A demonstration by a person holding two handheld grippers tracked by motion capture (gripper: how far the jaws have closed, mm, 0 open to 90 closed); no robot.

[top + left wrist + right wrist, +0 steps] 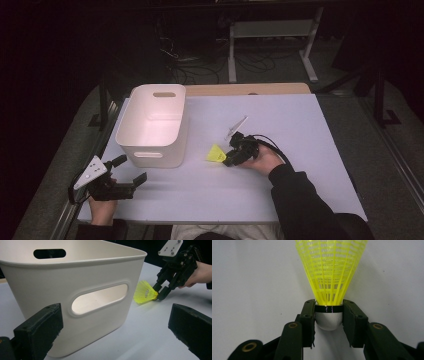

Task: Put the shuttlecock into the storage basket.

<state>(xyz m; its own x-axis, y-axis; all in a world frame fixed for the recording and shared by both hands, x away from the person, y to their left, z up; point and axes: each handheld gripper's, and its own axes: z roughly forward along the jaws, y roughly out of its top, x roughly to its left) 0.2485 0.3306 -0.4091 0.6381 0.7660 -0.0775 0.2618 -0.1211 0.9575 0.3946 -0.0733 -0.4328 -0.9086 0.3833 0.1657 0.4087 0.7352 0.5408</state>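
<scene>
r gripper (328, 315) pinching yellow shuttlecock (331, 270) cork, l gripper (112, 325) spread by white bin (75, 290).

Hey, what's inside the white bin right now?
The white bin looks empty: bare floor and inner walls show in the high view. The strip just behind its near wall is hidden. The yellow shuttlecock lies outside.

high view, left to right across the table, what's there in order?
left gripper → white bin → yellow shuttlecock → right gripper, its fingers closed on the shuttlecock's cork end.
</scene>
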